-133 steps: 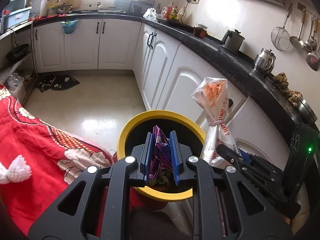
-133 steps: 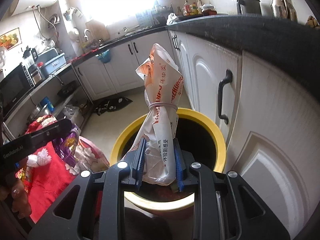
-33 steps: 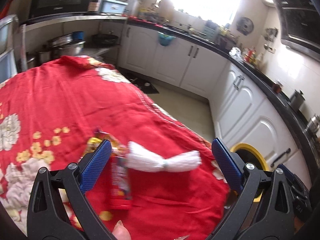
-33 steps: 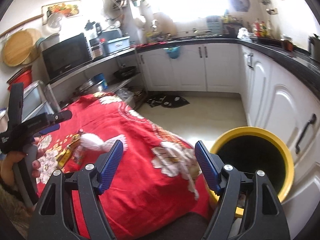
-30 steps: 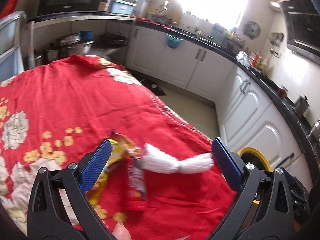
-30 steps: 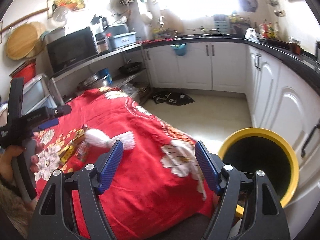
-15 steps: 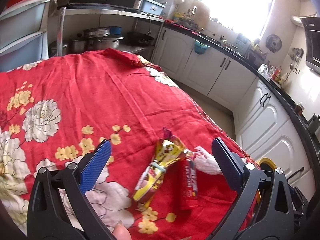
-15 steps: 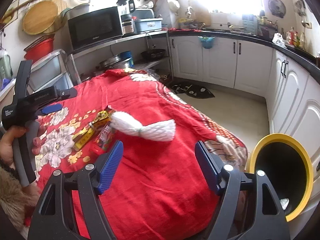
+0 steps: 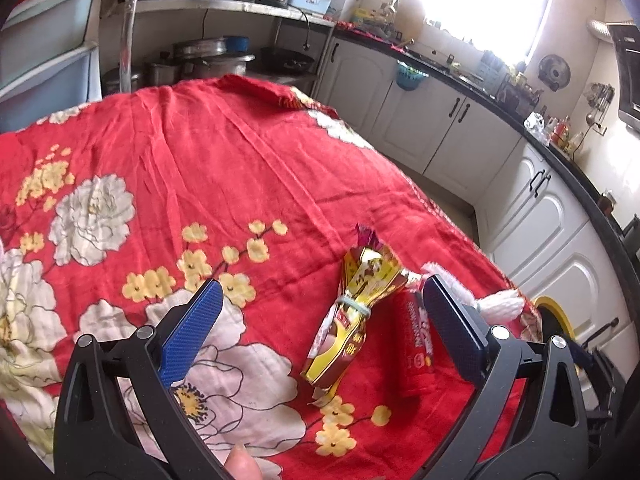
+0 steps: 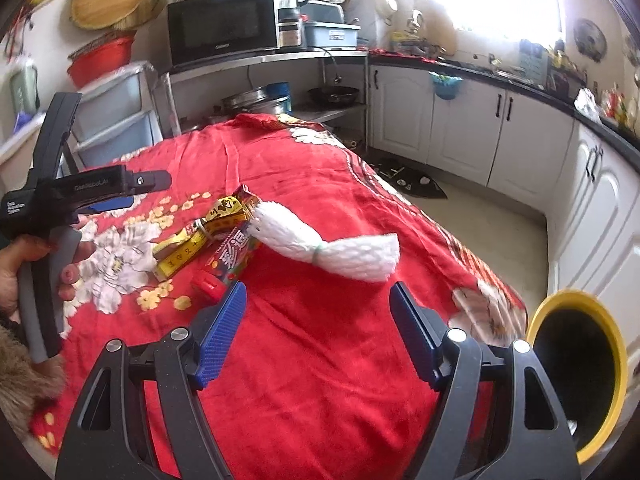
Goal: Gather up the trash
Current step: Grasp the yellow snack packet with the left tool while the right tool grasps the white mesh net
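Your left gripper (image 9: 320, 312) has its blue-padded jaws spread wide with nothing pinched between them, hanging over the red floral cloth (image 9: 208, 168) that covers the table. Framed between those jaws, right of centre in the left wrist view, lies the gold and yellow foil snack wrapper (image 9: 352, 316), cinched at its middle by a thin band and resting flat on the cloth. Just to its right, touching it, is the red printed snack packet (image 9: 418, 344), partly behind the right-hand jaw. Past that jaw you can see an end of the white foam mesh sleeve (image 9: 500, 304), and beyond it, at the far right edge, a sliver of the yellow-rimmed black trash bin (image 9: 554, 312).

Your right gripper (image 10: 318, 324) is likewise spread, its jaws empty and above the cloth in the lower middle of the right wrist view. The white foam mesh sleeve lies just above the gap between them, tied at its waist, one end touching the foil wrapper and the red packet to its left. The bin stands on the floor at the lower right, beside the table's edge and in front of the white cabinets (image 10: 520, 140). At the left edge your left hand (image 10: 24, 264) grips the other tool's handle.
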Available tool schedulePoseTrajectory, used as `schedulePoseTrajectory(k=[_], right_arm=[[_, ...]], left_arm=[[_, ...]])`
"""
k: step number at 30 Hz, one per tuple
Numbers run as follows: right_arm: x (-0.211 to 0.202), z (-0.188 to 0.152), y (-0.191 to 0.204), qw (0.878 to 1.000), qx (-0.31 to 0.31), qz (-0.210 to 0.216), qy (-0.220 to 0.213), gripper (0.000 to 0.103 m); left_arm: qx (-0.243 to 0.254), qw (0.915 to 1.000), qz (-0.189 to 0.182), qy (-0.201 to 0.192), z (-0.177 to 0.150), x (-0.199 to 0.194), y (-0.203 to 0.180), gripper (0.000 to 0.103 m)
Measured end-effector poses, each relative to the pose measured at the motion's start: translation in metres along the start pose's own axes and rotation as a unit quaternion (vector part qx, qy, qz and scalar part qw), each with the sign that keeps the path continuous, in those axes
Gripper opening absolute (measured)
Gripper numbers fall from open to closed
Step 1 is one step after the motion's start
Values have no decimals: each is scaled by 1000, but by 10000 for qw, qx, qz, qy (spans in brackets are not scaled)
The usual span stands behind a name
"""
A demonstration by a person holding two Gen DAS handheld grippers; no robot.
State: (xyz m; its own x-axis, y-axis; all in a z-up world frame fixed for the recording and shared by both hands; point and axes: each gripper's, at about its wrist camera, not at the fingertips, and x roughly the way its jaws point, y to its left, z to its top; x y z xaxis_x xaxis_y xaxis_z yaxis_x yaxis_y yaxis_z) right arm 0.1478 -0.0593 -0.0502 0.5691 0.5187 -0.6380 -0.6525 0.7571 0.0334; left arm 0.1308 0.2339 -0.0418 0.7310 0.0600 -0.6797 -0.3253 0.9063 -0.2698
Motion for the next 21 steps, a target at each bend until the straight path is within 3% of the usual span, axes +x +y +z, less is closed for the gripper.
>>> schedulePoseTrajectory(k=[4,8,15,21], right_arm=[[30,13,6,9982,-537,-32,254,71],[71,22,13,9919,-1091,-39,656,71],[117,35,7,9865,-1275,-205,1010,71],[134,38,-5,9885,-914,-88,1199,42]], left_arm=[[107,9996,-51,252,-9,15,0,92],[163,9987,-66,470,-18,28,-1,79],[298,9967,-67,749,-29,44,-7,62],[400,9959,-7,815,-35,48,-11,37]])
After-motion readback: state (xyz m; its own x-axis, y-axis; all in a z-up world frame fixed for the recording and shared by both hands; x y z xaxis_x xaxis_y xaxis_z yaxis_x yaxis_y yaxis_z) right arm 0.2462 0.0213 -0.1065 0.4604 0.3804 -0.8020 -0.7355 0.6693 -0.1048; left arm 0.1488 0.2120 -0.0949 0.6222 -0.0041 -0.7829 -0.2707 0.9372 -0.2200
